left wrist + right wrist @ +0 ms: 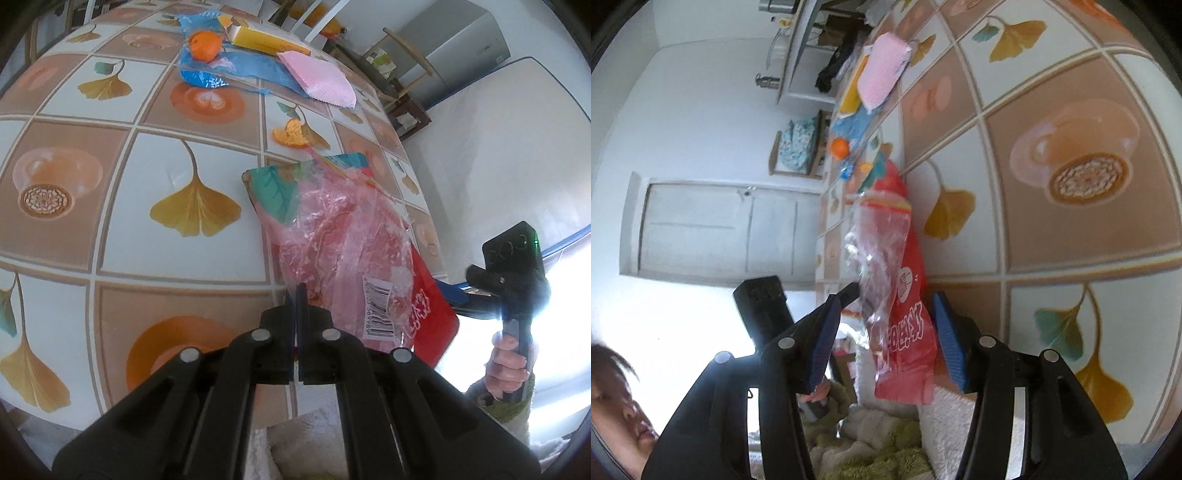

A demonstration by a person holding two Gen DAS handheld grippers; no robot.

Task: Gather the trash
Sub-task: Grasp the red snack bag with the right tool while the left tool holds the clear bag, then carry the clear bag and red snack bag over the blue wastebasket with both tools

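Gathering the loose wrappers looks like the step in hand, and the red snack bag is the piece being worked on. Everything sits on the bench, covered with an oilcloth patterned in ginkgo leaves and coffee cups. The flat red plastic snack bag, with a crumpled clear film wrapper lying on top of it, overhangs the near edge of the bench. Far beyond the bag lie a blue plastic bag, a yellow cardboard box, a pink folded cloth and an orange fruit; a scrap of orange peel sits just past the bag's far end.

The left claw is pressed together on the near edge of the clear film, at the bag's left side. The right claw stands spread, with the bag's overhanging end between its blue pads, neither pad pressing, as far as I can tell.

Next, I'd judge, the right claw must close on that end, so bag and film lift off together.
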